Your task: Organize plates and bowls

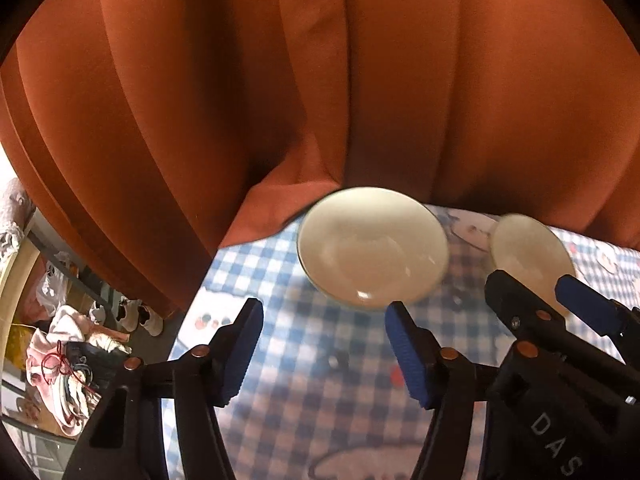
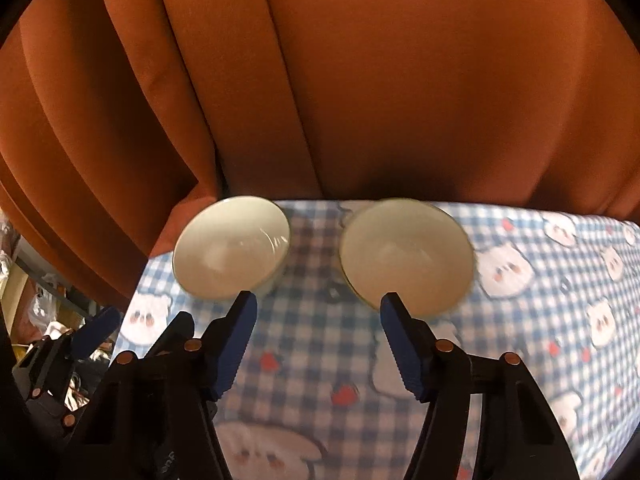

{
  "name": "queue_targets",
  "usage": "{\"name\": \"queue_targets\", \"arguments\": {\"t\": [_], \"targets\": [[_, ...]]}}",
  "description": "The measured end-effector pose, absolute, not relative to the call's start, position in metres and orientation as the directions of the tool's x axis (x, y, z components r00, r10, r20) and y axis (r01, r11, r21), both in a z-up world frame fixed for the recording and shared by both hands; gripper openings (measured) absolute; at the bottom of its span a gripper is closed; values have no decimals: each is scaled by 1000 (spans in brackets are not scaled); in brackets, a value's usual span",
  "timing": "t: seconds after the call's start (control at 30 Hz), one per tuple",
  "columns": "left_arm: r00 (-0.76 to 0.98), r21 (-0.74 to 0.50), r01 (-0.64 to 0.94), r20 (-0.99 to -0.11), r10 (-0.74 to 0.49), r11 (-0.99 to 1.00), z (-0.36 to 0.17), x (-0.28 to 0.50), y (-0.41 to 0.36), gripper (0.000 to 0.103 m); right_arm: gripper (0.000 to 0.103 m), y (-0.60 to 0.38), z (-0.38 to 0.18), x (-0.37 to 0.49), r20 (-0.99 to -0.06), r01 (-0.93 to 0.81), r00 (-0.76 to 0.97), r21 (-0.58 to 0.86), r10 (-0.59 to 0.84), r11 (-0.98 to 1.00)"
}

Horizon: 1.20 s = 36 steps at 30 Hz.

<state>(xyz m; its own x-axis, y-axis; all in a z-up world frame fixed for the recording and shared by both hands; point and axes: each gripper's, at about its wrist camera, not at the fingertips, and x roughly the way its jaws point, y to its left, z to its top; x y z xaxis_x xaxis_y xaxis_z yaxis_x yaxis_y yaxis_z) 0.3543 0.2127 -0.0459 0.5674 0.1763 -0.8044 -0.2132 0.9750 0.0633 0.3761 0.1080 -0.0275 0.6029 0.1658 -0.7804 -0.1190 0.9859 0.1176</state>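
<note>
Because two cream bowls (image 2: 232, 248) (image 2: 406, 254) stood side by side at the far edge of the checked tablecloth (image 2: 320, 360), the left gripper (image 1: 320, 316) and right gripper (image 2: 316, 312) were each held parted and empty, apparently for one bowl apiece.

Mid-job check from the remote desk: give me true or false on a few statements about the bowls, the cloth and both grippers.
1. Two white bowls, the left bowl and the right bowl, stand apart on the checked cloth. True.
2. The bowls are stacked. False: side by side.
3. The right gripper grips a bowl. False: its jaws are open and empty.
4. The left gripper holds nothing. True.
5. A green wall stands behind. False: an orange curtain.
</note>
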Motion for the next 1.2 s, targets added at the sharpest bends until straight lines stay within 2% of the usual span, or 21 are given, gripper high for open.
{"name": "queue_targets", "arguments": {"t": [0.23, 0.3, 0.33, 0.5, 0.67, 0.8, 0.87, 0.93, 1.2], "targets": [[556, 103, -214, -805, 207, 971, -61, 391, 228, 57, 62, 130, -45, 421, -783, -138, 590, 143, 197, 980], [557, 133, -215, -797, 233, 967, -67, 401, 230, 56, 50, 135, -52, 434, -792, -127, 580, 141, 189, 982], [556, 134, -218, -797, 236, 967, -68, 405, 231, 56, 48, 138, -54, 438, -797, -122, 578, 127, 175, 984], [532, 85, -250, -820, 211, 964, -83, 418, 241, 49, 46, 147, -69, 459, -810, -126, 564, 109, 162, 986], [509, 94, -248, -834, 212, 964, -96, 432, 244, 42, 42, 152, -84, 470, -827, -123, 538, 111, 161, 986], [492, 107, -252, -842, 222, 962, -104, 437, 245, 32, 23, 155, -94, 477, -841, -120, 524, 86, 136, 989], [491, 99, -245, -845, 211, 964, -106, 437, 245, 29, 23, 156, -98, 480, -844, -130, 515, 95, 149, 987], [495, 70, -235, -849, 182, 969, -107, 437, 247, 20, 20, 157, -99, 481, -844, -137, 511, 105, 161, 985], [492, 73, -225, -852, 178, 972, -105, 431, 242, 19, 18, 153, -98, 480, -848, -145, 504, 106, 165, 984]]}}
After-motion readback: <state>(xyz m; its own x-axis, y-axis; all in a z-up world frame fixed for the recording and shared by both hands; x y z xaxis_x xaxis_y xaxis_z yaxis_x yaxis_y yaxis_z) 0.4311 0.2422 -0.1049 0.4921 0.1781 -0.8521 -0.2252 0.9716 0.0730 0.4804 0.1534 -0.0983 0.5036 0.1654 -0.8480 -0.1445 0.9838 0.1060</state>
